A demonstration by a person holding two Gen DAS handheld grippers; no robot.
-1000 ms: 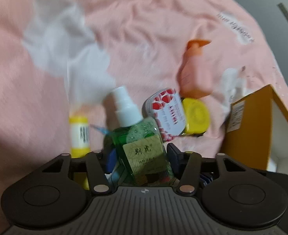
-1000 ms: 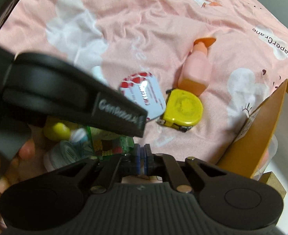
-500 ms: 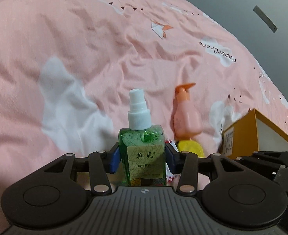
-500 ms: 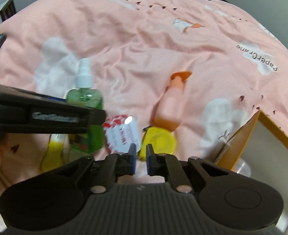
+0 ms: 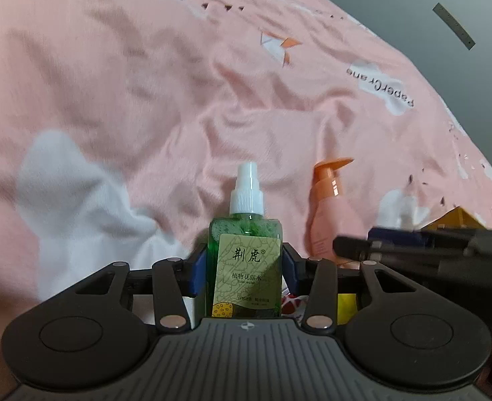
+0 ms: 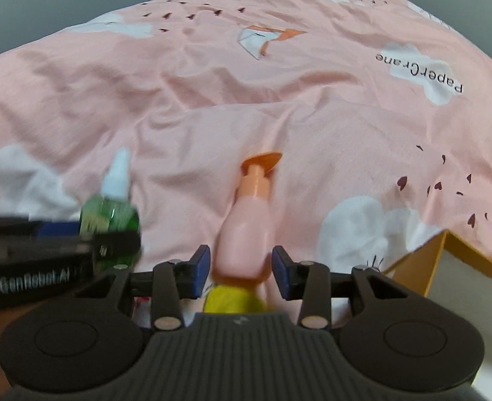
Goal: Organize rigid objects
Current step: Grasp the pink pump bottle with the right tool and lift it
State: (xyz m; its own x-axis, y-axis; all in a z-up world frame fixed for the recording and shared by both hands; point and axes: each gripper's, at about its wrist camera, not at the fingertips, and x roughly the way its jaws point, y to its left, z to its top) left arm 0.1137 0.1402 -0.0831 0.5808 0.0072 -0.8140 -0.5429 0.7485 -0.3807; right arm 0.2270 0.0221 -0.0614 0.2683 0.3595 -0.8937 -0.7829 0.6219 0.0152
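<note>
- The left gripper (image 5: 244, 267), a second ago low among the clutter, now holds the green spray bottle (image 5: 246, 250) upright, clamped above the pink bedspread (image 5: 112, 100)
- The right gripper (image 6: 240, 272), shut before, is opening around the pink pump bottle (image 6: 246, 234), pads apart from it; box (image 6: 446, 254) waits right

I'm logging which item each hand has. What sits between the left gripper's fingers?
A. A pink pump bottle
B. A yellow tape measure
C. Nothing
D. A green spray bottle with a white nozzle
D: the green spray bottle stands upright between the left gripper fingers, pads against its sides.
</note>
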